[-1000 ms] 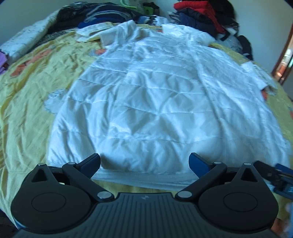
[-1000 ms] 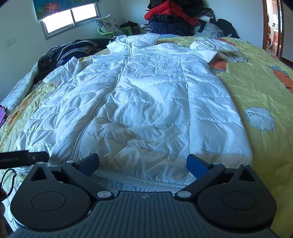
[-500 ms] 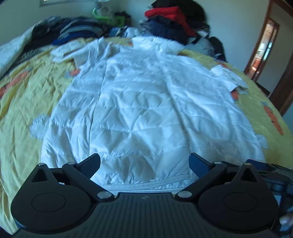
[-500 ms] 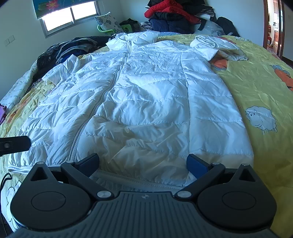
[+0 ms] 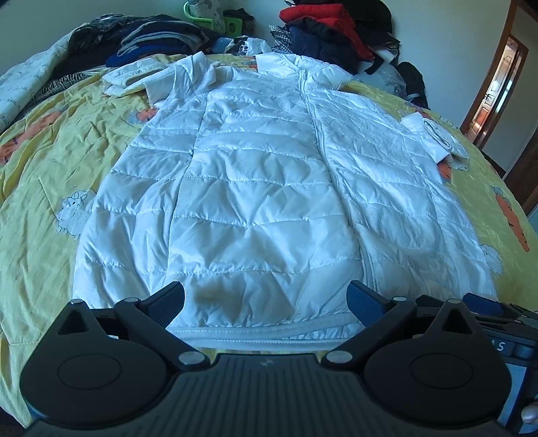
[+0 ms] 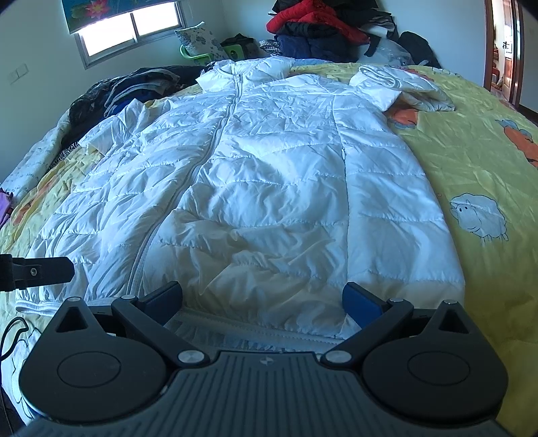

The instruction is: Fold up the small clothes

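— At the near hem: left gripper (image 5: 265,301), right gripper (image 6: 262,299), both spread, empty.
— Beyond?
— White jacket (image 5: 269,188), flat on yellow bedsheet (image 5: 43,201), unfolded. Likely next: pinch hem corners.

Left black two-finger claw (image 5: 265,301) spread wide, holding nothing; right black two-finger claw (image 6: 262,301) likewise wide apart, both level, side by side.

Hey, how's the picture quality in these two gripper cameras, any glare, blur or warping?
Left wrist view: sharp, fisheye bends the bed's edges, the white jacket looks bluish. Right wrist view: the window is blown out and the jacket's sheen glares slightly.
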Available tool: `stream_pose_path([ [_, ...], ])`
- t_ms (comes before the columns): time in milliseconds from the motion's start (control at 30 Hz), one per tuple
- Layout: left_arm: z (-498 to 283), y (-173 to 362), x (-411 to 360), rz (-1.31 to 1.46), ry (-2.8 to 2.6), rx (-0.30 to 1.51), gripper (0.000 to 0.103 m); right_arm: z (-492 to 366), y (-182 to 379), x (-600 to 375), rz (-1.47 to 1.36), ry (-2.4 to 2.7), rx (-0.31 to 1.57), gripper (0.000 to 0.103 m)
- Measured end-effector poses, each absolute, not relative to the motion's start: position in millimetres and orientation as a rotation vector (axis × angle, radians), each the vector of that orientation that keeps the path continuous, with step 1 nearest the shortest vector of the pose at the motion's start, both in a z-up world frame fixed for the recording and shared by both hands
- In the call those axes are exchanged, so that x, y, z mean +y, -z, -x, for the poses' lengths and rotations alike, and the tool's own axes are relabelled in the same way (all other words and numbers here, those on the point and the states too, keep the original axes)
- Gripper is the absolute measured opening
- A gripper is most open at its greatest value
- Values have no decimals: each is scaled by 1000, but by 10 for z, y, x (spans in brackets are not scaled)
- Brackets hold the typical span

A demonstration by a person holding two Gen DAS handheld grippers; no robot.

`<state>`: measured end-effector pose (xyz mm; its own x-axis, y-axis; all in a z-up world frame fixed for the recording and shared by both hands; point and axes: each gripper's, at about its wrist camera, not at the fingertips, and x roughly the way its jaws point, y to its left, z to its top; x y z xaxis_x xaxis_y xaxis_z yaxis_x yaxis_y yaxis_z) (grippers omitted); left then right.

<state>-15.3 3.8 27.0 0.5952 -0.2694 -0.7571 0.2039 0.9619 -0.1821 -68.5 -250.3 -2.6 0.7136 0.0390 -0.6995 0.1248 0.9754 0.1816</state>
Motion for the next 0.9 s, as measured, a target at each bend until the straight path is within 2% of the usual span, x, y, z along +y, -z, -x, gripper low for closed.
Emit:
stream_pose_path([
  [167, -17, -432, 44, 56, 260, 824, 103, 695, -274, -2714, -293, -37, 703, 102],
  [333, -518, -594, -26, 83, 221, 723, 103, 198, -613, -3154, -289, -50, 605, 103],
  [533, -1314, -549, -257, 176, 191, 638, 103, -845, -695, -3706, -475, -79, 539, 103],
  [700, -2103, -299, -453, 317, 211, 553, 103, -1918, -634, -4050, -586, -111, 497, 103],
  [900, -2667, 298, -511, 424, 235, 624, 103, -3338, -465, -4461, -778, -151, 555, 102],
])
